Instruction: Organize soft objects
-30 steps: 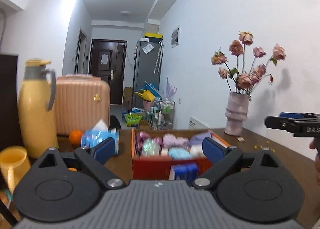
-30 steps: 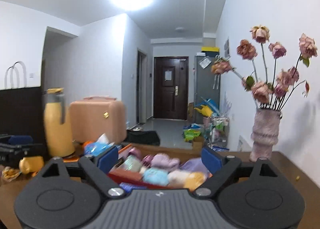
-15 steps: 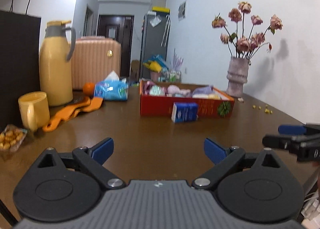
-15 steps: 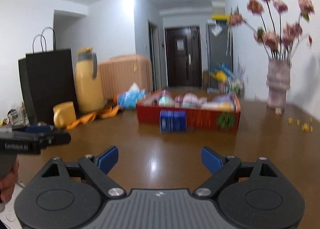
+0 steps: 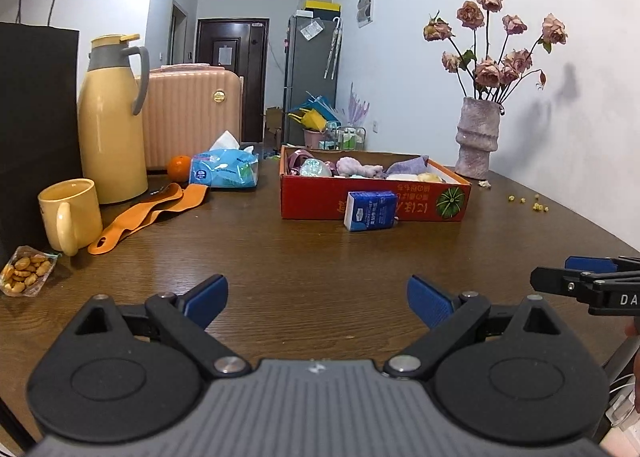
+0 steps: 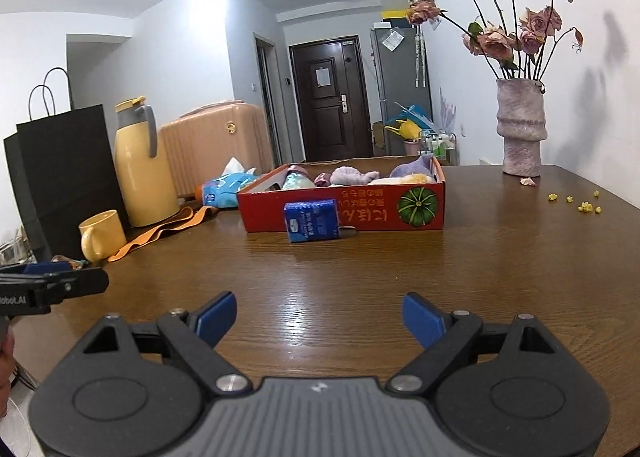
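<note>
soft objects: I am looking at a heap of small plush-looking pieces [image 5: 356,168], lilac, mint, cream and yellow, lying packed together inside the red box, well apart from both tongs.
handling: I am judging them light and squashy, likely to give under the pads and unlikely to slip; little risk of damage, though a neighbour may cling and get dragged out with the one I pick.
where to grip: I am planning to pinch a piece across its plumpest part from above, deep enough that the fabric does not pull free; the lilac piece [image 6: 352,176] near the middle looks the easiest to reach.
blue pack: a small blue pack [image 5: 371,210] is leaning against the near wall of the box, on the bench; it looks like a soft tissue pack, light and crushable, best taken across its short sides. Whether it belongs with the rest I cannot tell.
red box: I am seeing an open, shallow cardboard box [image 6: 372,209], printed with a pumpkin, standing mid-bench.
left tongs: I am holding the left tongs [image 5: 318,299] wide apart with nothing between the blue pads, low over the near bench.
right tongs: I am holding the right tongs [image 6: 320,317] just as wide and empty, beside the left.
bench: the brown wooden bench [image 5: 280,257] is bare between the tongs and the box.
hazards: a vase of dried roses [image 6: 520,125] is standing just beyond the box's far right corner, and a yellow mug [image 5: 70,213] and flask [image 5: 112,121] are off to the left.
</note>
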